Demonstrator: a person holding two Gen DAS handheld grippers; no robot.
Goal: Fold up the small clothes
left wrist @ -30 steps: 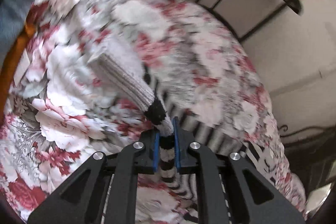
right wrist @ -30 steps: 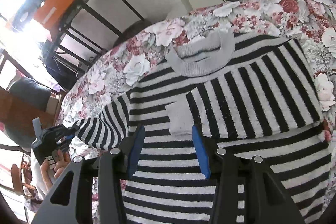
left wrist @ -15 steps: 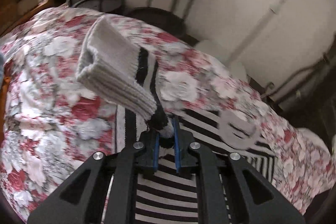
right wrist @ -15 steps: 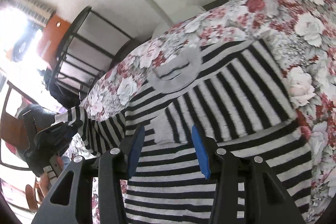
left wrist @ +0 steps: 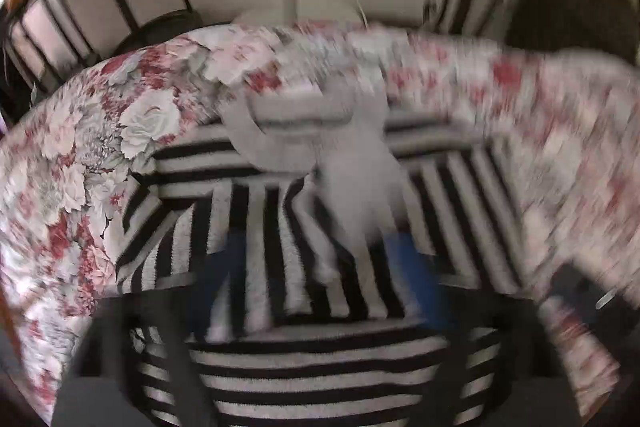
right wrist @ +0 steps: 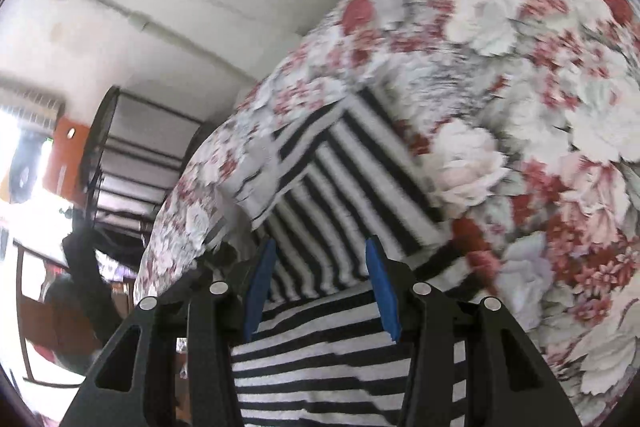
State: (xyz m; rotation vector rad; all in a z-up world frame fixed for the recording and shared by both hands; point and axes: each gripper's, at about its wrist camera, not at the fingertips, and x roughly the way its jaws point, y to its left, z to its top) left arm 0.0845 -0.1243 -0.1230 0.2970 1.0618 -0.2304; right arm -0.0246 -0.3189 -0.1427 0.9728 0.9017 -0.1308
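Sleeves folded in, body fold not yet done.

My left gripper (left wrist: 320,291) is opening and lets the grey cuff (left wrist: 360,187) drop at 12 o'clock onto the striped sweater (left wrist: 320,367), which lies flat on the floral cloth (left wrist: 80,167). My right gripper (right wrist: 320,291) hangs half open over the stripes, gripping nothing; folding the sweater's body in half looks like the remaining step.

Our right gripper (right wrist: 320,291) has black angular arms with triangular cut-outs, silver screws and blue pads (right wrist: 382,291). Our left gripper (left wrist: 320,287) shows the same black and blue, badly blurred.
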